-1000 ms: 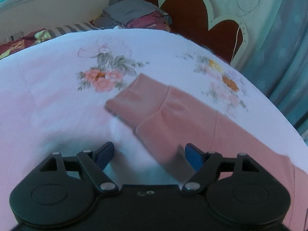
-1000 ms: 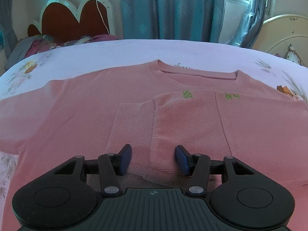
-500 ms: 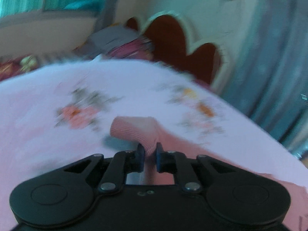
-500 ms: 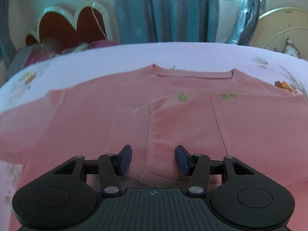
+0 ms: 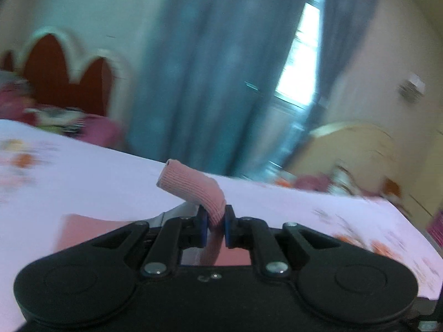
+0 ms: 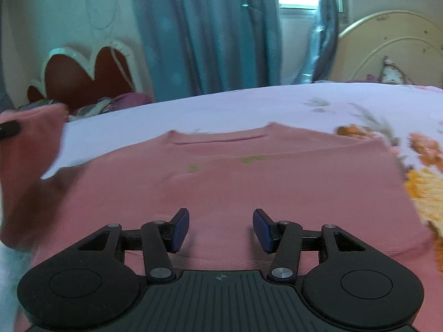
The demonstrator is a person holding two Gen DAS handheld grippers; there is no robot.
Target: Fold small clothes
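Note:
A pink ribbed sweater (image 6: 249,188) lies flat on the floral bed sheet (image 6: 221,110), neckline away from me, one sleeve folded across its chest. My left gripper (image 5: 215,227) is shut on the cuff of the other sleeve (image 5: 193,186), which sticks up and curls over the blue pads, lifted above the sheet. In the right wrist view that raised sleeve (image 6: 25,166) hangs at the far left edge. My right gripper (image 6: 220,228) hovers over the sweater's lower body, open, with nothing between its fingers.
A red scalloped headboard (image 6: 83,74) with piled clothes (image 6: 97,106) stands at the bed's far left. Blue curtains (image 6: 207,33) and a window hang behind. A cream rounded headboard (image 6: 387,47) is at the right. The sheet (image 5: 83,182) extends left and right of the sweater.
My left gripper shut on the sleeve cuff, lifted it off the sheet and swung to the right. The right gripper moved a little up over the sweater, still open.

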